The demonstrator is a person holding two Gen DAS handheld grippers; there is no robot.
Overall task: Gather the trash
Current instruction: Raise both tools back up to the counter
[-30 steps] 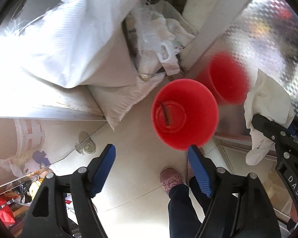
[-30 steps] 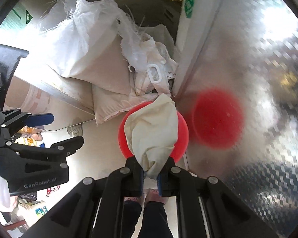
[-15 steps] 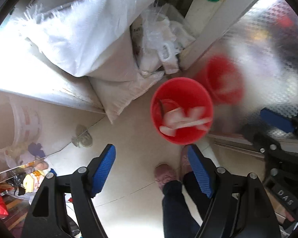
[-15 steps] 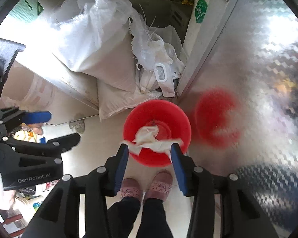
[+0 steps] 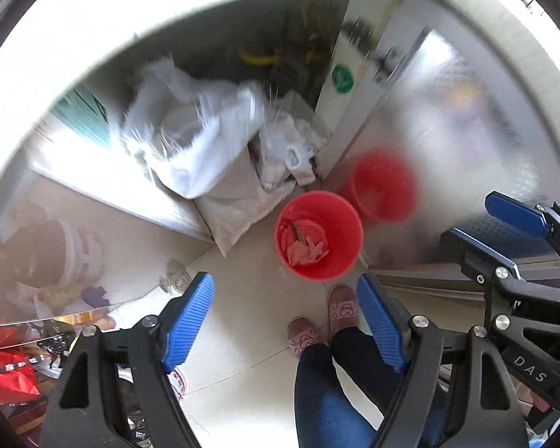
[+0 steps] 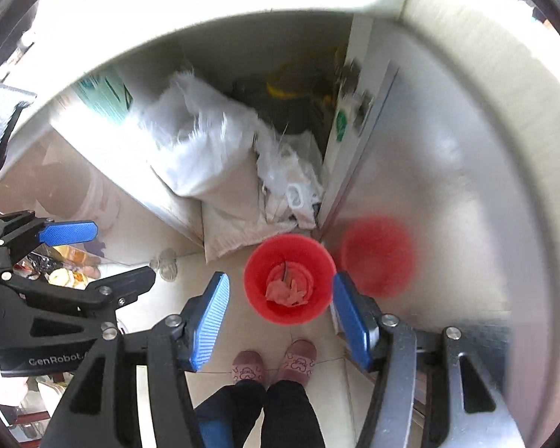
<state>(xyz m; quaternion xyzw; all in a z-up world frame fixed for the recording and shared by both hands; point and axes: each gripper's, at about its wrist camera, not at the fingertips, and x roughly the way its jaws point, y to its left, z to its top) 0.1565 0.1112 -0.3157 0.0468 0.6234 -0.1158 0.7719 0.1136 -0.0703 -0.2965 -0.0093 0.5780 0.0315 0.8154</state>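
Both tools (image 5: 285, 321) (image 6: 278, 315) spread, opening, gripping nothing — bodies lettered "DAS", "GenRobot" — above red bucket (image 6: 289, 279).

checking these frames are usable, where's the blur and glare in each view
Left wrist view: the upper rim is blown out white, the white sacks are smeared by motion, and the red bucket stays fairly sharp. Right wrist view: the same overexposed top, streaked sacks, and a soft red reflection on the shiny metal door.

pale tiled floor (image 5: 250, 298) meets a shiny metal door (image 5: 463, 142), white sacks (image 5: 205, 142) piled beside.
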